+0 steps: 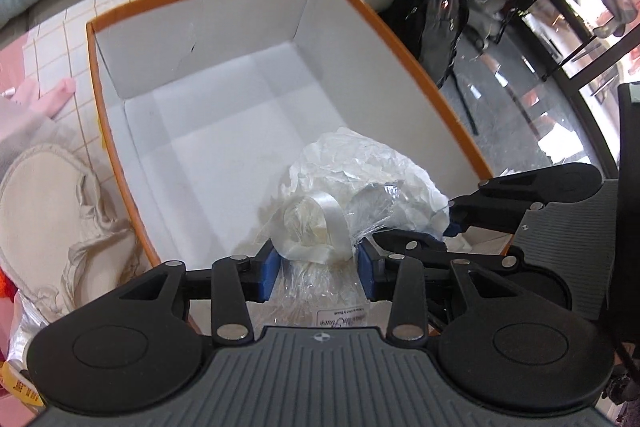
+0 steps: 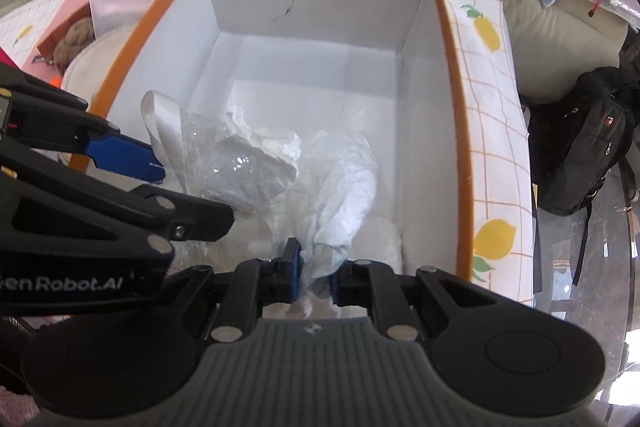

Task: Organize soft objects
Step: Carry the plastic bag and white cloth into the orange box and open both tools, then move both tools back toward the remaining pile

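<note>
Both grippers hang over the box (image 1: 400, 39), each pinching one end of the same soft bundle (image 1: 360, 171), a crinkled wad of white paper and clear film tied with ribbon (image 1: 328, 227). The left gripper (image 1: 320, 263) stands at a middling width, its blue pads (image 1: 269, 269) pressed on the ribboned, film-wrapped neck. The right gripper (image 2: 314, 277) is narrow, and a twist of film (image 2: 320, 263) sits between its pads; whether they squeeze it firmly I cannot tell. The bundle hangs inside the box near its front wall, and I judge it to be just above or resting on the white floor, not clearly settled.

Risks from here, as I judge them:
- The film is slick. If the right pads slacken first, that end may sag and swing the whole weight onto the left grip.
- The ribbon loop lies close to the left pad; on release it could snag and drag the bundle back up when the gripper lifts.
- Both tools crowd the front rim (image 2: 460, 131); pulling apart could knock the box or tear the film.
- A cushion (image 1: 44, 211) lies just beside the box's left wall, so a shoved box has little room.
</note>
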`<state>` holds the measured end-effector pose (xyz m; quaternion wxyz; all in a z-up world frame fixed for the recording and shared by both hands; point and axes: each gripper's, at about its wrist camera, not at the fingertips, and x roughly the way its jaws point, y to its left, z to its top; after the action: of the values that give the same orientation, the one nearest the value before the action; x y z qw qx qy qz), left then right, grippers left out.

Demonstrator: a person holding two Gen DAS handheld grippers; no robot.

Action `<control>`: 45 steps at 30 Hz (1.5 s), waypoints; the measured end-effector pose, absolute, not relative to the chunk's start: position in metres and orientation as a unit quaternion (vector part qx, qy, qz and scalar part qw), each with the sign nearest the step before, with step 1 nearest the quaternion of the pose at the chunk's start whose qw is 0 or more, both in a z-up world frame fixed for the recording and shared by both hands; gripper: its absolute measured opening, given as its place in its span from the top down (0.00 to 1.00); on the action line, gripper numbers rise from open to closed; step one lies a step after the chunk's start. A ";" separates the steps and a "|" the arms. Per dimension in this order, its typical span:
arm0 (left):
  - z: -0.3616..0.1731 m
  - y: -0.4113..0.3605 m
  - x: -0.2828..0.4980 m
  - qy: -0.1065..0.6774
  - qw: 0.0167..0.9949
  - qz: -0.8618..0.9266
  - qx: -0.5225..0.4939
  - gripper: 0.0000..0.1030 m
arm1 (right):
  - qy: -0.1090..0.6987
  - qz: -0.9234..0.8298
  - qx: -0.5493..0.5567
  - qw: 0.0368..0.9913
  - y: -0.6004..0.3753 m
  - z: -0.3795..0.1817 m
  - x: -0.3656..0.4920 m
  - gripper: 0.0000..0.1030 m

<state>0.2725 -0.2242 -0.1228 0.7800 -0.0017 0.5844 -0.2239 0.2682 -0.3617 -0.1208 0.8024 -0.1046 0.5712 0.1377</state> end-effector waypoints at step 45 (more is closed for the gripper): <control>-0.019 -0.063 0.151 0.344 0.915 -0.212 -0.020 0.29 | 0.340 0.076 -0.013 0.937 -0.257 -0.018 0.133 0.22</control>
<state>0.1507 -0.0627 -0.0192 0.9145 -0.0203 0.3442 -0.2116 0.1328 -0.2566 -0.0176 0.9374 -0.0132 0.3397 0.0761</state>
